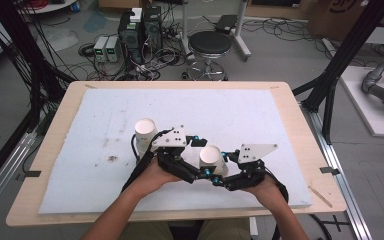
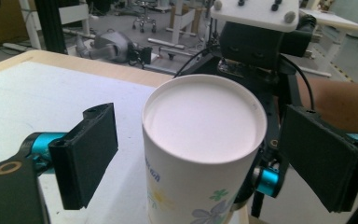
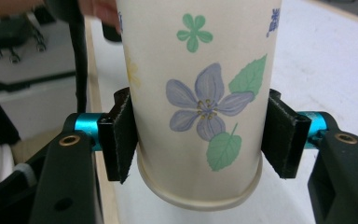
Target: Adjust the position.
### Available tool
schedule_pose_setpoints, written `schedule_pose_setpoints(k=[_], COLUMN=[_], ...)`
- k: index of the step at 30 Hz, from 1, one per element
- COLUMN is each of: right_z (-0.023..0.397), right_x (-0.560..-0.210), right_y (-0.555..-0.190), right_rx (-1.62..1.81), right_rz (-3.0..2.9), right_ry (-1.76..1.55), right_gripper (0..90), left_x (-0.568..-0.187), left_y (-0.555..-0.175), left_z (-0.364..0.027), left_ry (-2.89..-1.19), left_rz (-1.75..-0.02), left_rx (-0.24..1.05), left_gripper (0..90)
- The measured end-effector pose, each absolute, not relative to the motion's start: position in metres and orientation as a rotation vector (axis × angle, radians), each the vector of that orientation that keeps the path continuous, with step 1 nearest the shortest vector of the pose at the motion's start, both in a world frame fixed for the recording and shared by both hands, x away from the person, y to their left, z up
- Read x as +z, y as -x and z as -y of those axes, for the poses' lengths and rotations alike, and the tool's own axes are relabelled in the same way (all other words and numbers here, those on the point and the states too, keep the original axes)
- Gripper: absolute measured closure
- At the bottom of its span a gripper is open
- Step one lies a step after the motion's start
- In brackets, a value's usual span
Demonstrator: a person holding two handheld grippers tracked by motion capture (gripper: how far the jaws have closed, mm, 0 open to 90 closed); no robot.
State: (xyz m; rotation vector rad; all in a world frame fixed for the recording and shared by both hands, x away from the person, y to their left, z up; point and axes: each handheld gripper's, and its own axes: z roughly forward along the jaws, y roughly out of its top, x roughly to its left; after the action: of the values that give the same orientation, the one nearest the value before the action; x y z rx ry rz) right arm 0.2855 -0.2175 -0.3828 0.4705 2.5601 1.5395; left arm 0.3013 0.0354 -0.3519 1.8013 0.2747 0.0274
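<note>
On top of the wooden counter (image 1: 55,150) lies a big white mat (image 1: 105,165). Two paper cups stand on the mat, both upside down with their flat bottoms up. One plain-looking cup (image 1: 145,135) stands a little to the left, just behind the left tongs. The flowered cup (image 1: 211,159) stands near the middle, between the two hands.

The left tongs (image 1: 200,167) reach toward the flowered cup (image 2: 200,154) from the left. Its two black jaws are wide apart, one on each side of the cup, and there is a gap between each pad and the cup wall. They do not press on it.

The right tongs (image 1: 222,170) come in from the right. In the right gripper view the right tongs (image 3: 198,140) squeeze the flowered cup (image 3: 200,93) on both sides, near its wide rim. The black pads (image 3: 121,140) touch the paper. The cup has purple flowers and green leaves on it.
</note>
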Motion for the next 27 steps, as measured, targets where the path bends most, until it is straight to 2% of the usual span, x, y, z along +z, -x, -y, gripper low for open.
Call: schedule_pose_setpoints(k=[13, 27], right_z=[0.219, 0.201], right_x=[-0.368, -0.349], right_y=[-0.287, -0.286], right_rx=[1.320, 0.980], right_rz=[-2.708, -2.846], right_ry=[-0.337, -0.153], right_gripper=[36.4, 36.3], left_x=[-0.344, -0.345], left_y=[-0.298, -0.298], left_z=[-0.039, -0.033], left_ry=[-1.906, -2.006], left_rz=[-0.210, -0.164], left_rx=[-0.011, -0.044], left_gripper=[12.4, 15.7])
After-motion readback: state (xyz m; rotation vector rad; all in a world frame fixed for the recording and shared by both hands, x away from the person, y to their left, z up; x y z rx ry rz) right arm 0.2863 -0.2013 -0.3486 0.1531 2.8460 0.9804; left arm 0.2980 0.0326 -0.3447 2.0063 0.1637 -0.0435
